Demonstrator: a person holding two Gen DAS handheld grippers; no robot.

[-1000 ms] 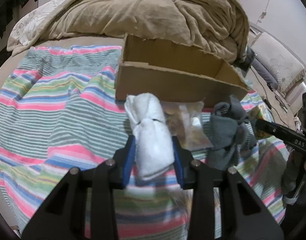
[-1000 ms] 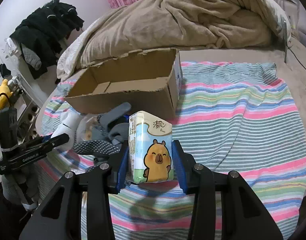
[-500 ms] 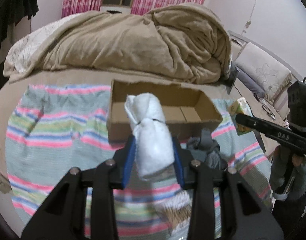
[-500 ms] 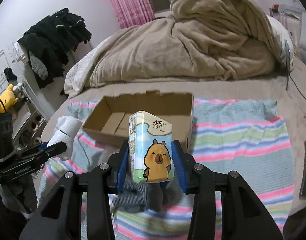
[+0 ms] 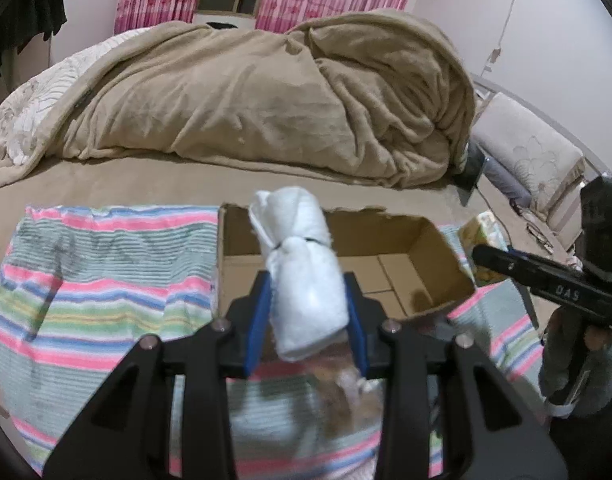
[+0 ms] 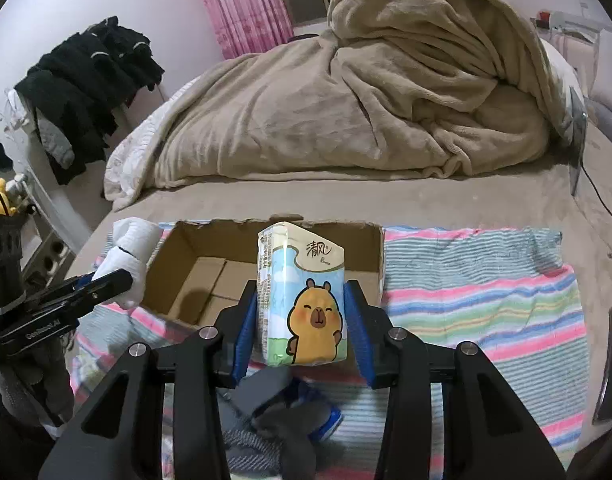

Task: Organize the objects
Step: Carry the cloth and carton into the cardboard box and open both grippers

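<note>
My left gripper (image 5: 307, 312) is shut on a rolled white towel (image 5: 302, 280) and holds it up in front of the open cardboard box (image 5: 437, 248). My right gripper (image 6: 302, 320) is shut on a tissue pack (image 6: 302, 296) with a capybara print, raised over the box's near wall (image 6: 369, 240). The box looks empty inside. The towel also shows in the right wrist view (image 6: 126, 256), at the box's left end. The tissue pack shows in the left wrist view (image 5: 481, 236), past the box's right end.
The box sits on a striped cloth (image 5: 98, 276) on a bed. Grey gloves (image 6: 266, 412) and a clear snack bag (image 5: 345, 388) lie on the cloth below the grippers. A heaped beige blanket (image 5: 266, 100) fills the back. Dark clothes (image 6: 86, 84) hang at left.
Both grippers have risen and moved towards the box with their loads. The box interior has come into view, and the gloves and bag have dropped below the fingers.
</note>
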